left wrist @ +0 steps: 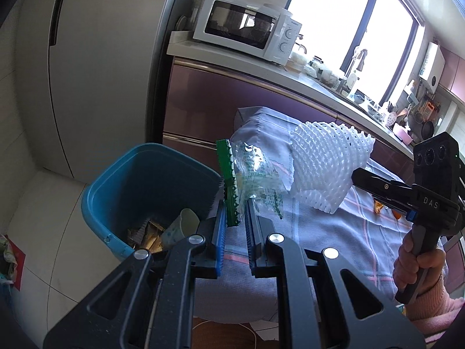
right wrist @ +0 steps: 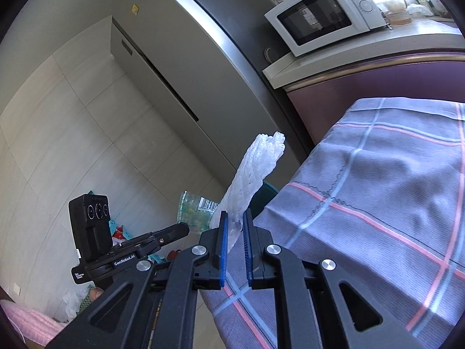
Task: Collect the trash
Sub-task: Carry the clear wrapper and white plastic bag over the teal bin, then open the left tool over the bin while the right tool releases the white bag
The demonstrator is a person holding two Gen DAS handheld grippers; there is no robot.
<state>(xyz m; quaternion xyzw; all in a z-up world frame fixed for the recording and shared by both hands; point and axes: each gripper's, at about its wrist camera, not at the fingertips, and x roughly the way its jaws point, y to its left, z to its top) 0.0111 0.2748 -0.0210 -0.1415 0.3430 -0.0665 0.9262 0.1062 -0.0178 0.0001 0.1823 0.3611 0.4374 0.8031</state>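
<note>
My left gripper [left wrist: 234,203] is shut on a clear plastic wrapper with a green strip [left wrist: 250,180], held up beside the rim of the blue trash bin [left wrist: 122,174]. The bin holds a paper cup [left wrist: 181,228] and scraps. My right gripper [right wrist: 234,218] is shut on a white foam net [right wrist: 252,174], held above the edge of the cloth-covered table [right wrist: 377,203]. The net [left wrist: 325,165] and the right gripper [left wrist: 377,187] also show in the left wrist view, over the table. The wrapper [right wrist: 196,209] and the left gripper [right wrist: 162,238] show at lower left in the right wrist view.
A tall grey fridge [left wrist: 96,67] stands behind the bin. A white microwave [left wrist: 247,26] sits on the purple cabinet's counter [left wrist: 261,61], with jars and a sink further right. Bags and clutter [right wrist: 122,232] lie on the tiled floor.
</note>
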